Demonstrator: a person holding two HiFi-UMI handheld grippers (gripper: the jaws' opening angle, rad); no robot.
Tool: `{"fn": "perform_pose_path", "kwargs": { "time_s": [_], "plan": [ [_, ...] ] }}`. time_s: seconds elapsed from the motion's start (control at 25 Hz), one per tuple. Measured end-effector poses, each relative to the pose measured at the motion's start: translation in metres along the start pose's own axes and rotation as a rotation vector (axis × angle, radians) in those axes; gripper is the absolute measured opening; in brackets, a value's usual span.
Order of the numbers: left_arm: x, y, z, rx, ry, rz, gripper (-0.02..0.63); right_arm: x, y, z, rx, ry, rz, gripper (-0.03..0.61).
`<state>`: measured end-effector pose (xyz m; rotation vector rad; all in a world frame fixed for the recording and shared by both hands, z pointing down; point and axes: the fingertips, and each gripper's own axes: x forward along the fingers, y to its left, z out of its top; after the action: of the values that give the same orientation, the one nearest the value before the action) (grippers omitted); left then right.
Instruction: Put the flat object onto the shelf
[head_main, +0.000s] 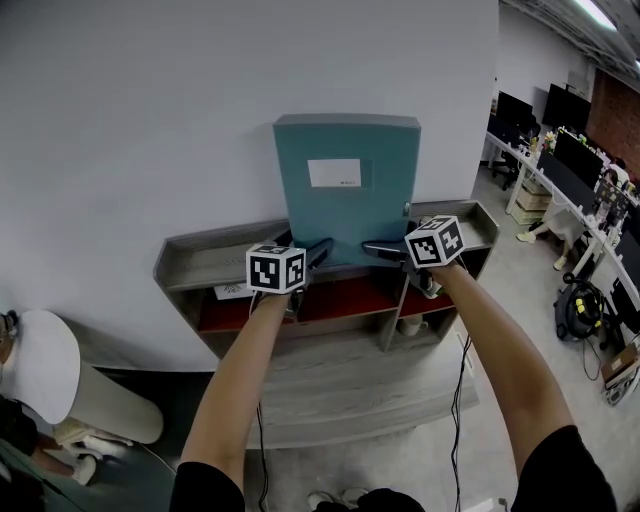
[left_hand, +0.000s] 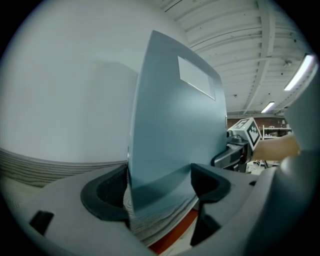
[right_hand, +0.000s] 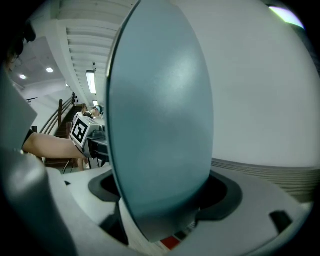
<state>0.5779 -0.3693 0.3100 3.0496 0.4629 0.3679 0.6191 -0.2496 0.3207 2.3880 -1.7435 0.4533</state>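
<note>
In the head view, a teal box file (head_main: 347, 190) is seen upright at the centre of the frame, with its back to the white wall (head_main: 150, 120). Its lower edge appears to meet the top board of the grey shelf (head_main: 200, 262). A pale label (head_main: 334, 173) is carried on its front. The left gripper (head_main: 320, 250) is placed at the lower left corner and the right gripper (head_main: 372, 249) at the lower right corner.

In the left gripper view, the box file (left_hand: 175, 130) fills the middle of the frame. Its bottom edge is clamped between the two dark jaws, which are closed onto it with no gap visible. The other gripper is seen at centre right.

In the right gripper view, the box file (right_hand: 160, 115) occupies the centre. Its lower part is pinched between the jaws, which are spread only as far as its thickness.

The box file is judged to be stiff and smooth-faced, so it could slide in the pads. Its weight cannot be told, as its contents are hidden. Being tall and narrow, it is expected to tip easily. A hold low at both corners is therefore judged sound, and it should be leaned against the wall before it is let go.
</note>
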Motion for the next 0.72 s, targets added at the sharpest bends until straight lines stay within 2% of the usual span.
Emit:
{"fn": "perform_pose_path", "kwargs": {
  "time_s": [0.24, 0.52, 0.72],
  "plan": [
    [0.006, 0.002, -0.005, -0.001, 0.004, 0.024, 0.394, -0.013, -0.012, -0.009, 0.058, -0.035, -0.018, 0.411],
    [0.008, 0.004, -0.005, 0.004, 0.011, 0.053, 0.394, -0.029, -0.015, -0.012, 0.058, -0.068, -0.074, 0.353],
    [0.009, 0.0, -0.009, 0.048, 0.033, 0.055, 0.394, -0.031, -0.017, -0.012, 0.062, -0.096, -0.116, 0.33]
  ]
}}
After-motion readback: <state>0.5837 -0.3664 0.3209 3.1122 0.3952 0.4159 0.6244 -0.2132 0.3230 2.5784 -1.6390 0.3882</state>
